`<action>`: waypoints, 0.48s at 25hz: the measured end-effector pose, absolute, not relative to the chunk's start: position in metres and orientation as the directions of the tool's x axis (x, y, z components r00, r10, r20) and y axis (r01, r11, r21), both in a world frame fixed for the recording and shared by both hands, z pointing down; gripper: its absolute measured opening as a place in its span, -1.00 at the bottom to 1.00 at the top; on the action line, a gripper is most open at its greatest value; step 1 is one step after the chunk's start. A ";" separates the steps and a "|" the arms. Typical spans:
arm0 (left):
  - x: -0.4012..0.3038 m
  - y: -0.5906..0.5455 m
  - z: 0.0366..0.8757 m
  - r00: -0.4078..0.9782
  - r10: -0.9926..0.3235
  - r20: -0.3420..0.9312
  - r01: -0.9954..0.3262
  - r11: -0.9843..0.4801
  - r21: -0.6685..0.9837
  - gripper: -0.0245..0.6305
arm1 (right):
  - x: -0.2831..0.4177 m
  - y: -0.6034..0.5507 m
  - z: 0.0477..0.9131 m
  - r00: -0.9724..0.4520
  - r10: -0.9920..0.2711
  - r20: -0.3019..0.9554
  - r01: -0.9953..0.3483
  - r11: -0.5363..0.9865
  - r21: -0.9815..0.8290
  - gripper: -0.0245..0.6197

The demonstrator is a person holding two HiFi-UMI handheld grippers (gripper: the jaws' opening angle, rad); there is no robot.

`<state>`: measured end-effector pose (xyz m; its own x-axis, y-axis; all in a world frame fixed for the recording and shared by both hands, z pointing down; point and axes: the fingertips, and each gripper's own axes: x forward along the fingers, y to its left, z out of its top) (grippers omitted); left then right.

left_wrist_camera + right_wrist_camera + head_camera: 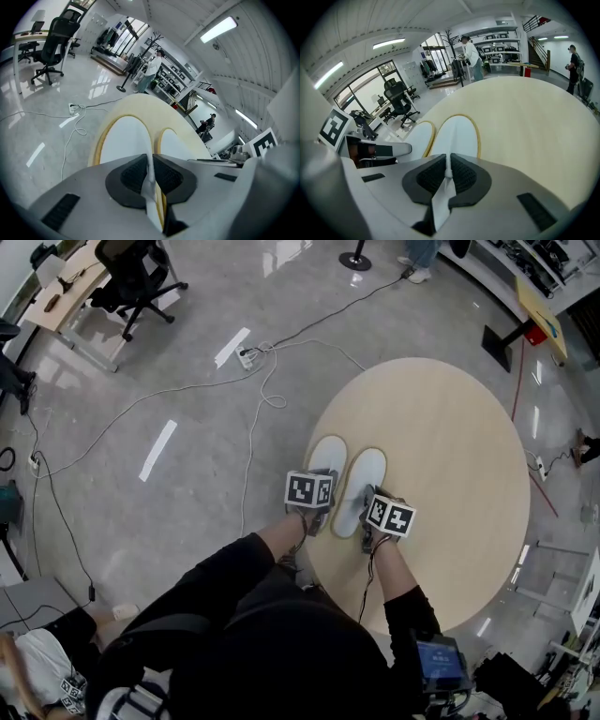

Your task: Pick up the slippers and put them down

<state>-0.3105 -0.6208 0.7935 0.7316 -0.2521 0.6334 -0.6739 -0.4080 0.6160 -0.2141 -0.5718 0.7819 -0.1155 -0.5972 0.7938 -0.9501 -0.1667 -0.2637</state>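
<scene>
Two white slippers with tan rims lie side by side on the round wooden table [441, 446], toes pointing away from me. The left slipper [325, 460] is near the table's left edge, with the right slipper [364, 482] close beside it. My left gripper [151, 176] is shut on a thin white edge at the heel of the left slipper [124, 140]. My right gripper [448, 173] pinches the heel edge of the right slipper [458, 136] in the same way. The marker cubes [309, 490] hide both heels in the head view.
Cables [253, 409] and a power strip [246, 354] run over the grey floor left of the table. A black office chair [131, 277] stands by a desk at the far left. People [471, 56] stand far off by the shelves.
</scene>
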 end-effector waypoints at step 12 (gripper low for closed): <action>-0.332 -0.626 0.764 0.725 -0.346 0.595 -0.688 -0.403 0.604 -0.33 | -0.213 -0.557 0.759 -0.107 -0.680 0.726 -0.938 -0.173 -0.301 -0.37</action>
<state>-0.3321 -0.6262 0.7640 0.7254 -0.3458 0.5952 -0.6876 -0.4034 0.6037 -0.2130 -0.5574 0.7589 -0.1072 -0.6795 0.7258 -0.9378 -0.1732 -0.3008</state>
